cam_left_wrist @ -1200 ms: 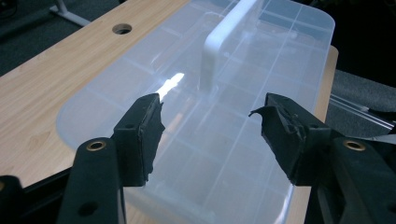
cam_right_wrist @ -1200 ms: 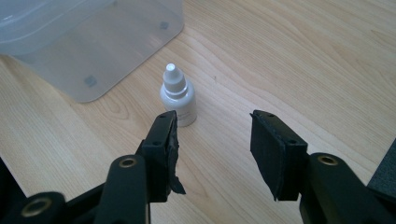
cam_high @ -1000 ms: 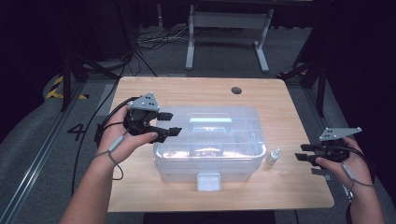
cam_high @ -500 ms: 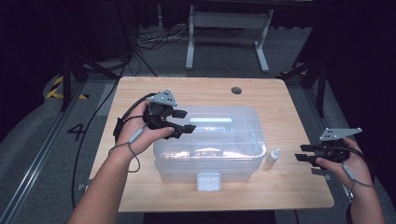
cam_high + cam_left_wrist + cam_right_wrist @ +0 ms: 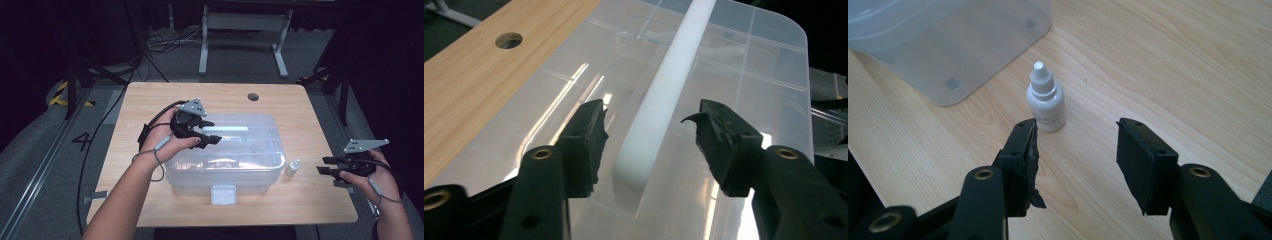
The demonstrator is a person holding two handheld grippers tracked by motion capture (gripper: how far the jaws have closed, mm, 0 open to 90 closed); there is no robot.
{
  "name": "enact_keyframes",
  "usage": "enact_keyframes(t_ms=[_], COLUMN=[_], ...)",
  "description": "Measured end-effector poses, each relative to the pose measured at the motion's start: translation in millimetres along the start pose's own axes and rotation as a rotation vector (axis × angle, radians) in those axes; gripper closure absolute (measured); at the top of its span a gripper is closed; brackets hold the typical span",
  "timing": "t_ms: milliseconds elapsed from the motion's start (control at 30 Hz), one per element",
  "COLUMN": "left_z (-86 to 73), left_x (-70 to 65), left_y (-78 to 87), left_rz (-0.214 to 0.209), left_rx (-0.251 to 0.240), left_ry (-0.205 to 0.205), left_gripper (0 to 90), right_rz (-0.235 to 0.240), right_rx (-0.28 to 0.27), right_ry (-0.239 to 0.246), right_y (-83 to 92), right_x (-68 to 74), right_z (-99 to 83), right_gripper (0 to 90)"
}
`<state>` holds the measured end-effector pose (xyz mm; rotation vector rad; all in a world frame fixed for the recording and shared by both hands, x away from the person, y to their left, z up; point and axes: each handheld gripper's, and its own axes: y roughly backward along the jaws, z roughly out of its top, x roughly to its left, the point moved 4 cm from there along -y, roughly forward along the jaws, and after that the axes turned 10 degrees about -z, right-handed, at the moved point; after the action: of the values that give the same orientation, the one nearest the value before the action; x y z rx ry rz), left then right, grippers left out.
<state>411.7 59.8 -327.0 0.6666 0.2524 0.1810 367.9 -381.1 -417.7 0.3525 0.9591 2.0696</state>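
From the high view, the left gripper [image 5: 212,140] hung over the near-left part of the clear plastic storage box with its translucent lid [image 5: 260,150], its tips at the left end of the long white bar handle [image 5: 226,130] set into that lid. The handle ran left to right across the lid, so it lay straight ahead of the jaws along the way they pointed. The right gripper [image 5: 325,169] waited well apart at the table's right edge, aimed at the small white dropper bottle [image 5: 293,167] standing just beside the box's right wall on the pale wooden table [image 5: 150,100]. The left hand was plainly the nearer to the handle.

In the left gripper view, the handle [image 5: 664,95] ran away from the camera up the middle of the lid [image 5: 769,60], its near end sitting between the two jaws — one to each side, neither pad touching it. The jaws had just been closing, yet gaps showed on both sides. To grip, they needed only to close across the bar's narrow width.

In the right gripper view, the jaws stood wide and empty above bare wood [image 5: 1198,65]. The dropper bottle [image 5: 1046,100] stood upright just ahead, a little toward the left jaw.
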Motion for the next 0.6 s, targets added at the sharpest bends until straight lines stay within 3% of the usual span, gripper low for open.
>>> enact_keyframes(t_ms=[67,133,167,200,233,400,600], left_z=[0.5,0.4,0.6,0.7,1.1,1.9,5.0], left_x=[0.1,-0.4,0.1,0.4,1.3,0.4,0.1], left_y=[-1.4,-2.2,-2.4,-2.0,-0.7,-1.2,-0.4], left_rz=[0.014,0.027,0.046,0.064,0.079,0.101,0.108], left_rx=[0.028,0.054,0.065,0.079,0.094,0.113,0.151], left_ry=[0.001,0.008,-0.010,-0.018,-0.033,-0.071,-0.075], left_gripper=[51.1,61.2,61.2,68.7,70.6,71.9,72.4], right_rz=[0.001,0.000,0.000,-0.002,-0.003,-0.006,-0.012], right_rx=[0.001,0.002,0.002,0.003,0.002,0.005,0.005], right_ry=[0.000,0.002,0.002,0.001,0.003,0.001,0.005], right_y=[0.3,0.7,0.7,1.3,1.4,2.2,4.9], right_x=[0.4,0.7,0.7,0.9,0.8,1.0,3.0], right_z=[-0.5,-1.1,-1.1,-1.6,-1.9,-3.2,-4.4], right_gripper=[51.8,51.8,51.8,51.8,51.8,51.8,51.8])
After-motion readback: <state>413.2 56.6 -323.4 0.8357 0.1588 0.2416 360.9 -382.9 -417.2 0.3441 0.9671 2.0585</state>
